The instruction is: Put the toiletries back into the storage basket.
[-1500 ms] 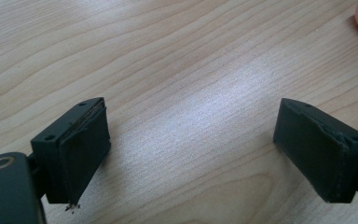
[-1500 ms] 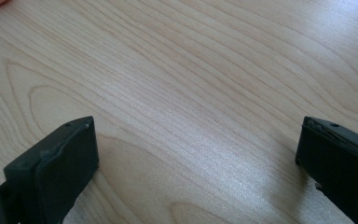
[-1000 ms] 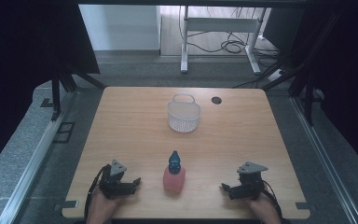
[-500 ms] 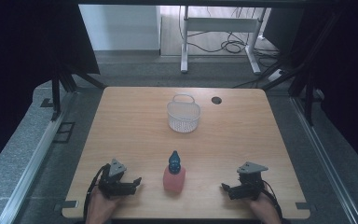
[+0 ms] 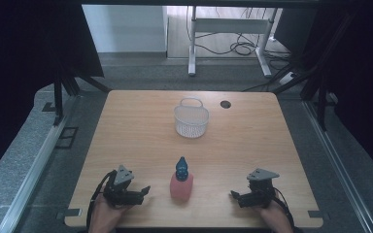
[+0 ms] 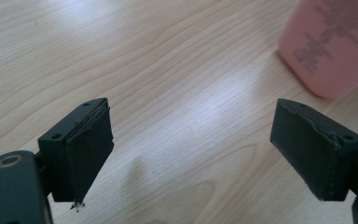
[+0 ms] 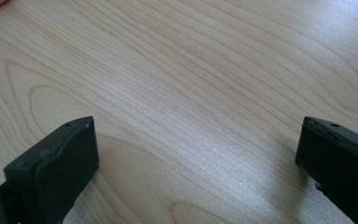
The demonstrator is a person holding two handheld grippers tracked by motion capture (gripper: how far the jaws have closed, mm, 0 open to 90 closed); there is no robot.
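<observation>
A pink bottle (image 5: 181, 185) with a blue cap (image 5: 181, 166) stands near the table's front edge, between the two grippers. Its pink base (image 6: 335, 44) fills the upper right of the left gripper view. My left gripper (image 5: 144, 192) rests on the wood to the bottom left of the bottle, open, jaws wide apart with nothing between them (image 6: 205, 154). My right gripper (image 5: 233, 195) rests to the bottle's right, also open and empty (image 7: 196, 163). A white mesh basket (image 5: 191, 120) with a handle stands farther back at the table's middle.
The wooden table (image 5: 141, 126) has a round dark cable hole (image 5: 225, 104) near its back edge. Dark curtains and metal frame legs flank the table on both sides. A white desk frame (image 5: 233, 29) with cables stands on the floor beyond.
</observation>
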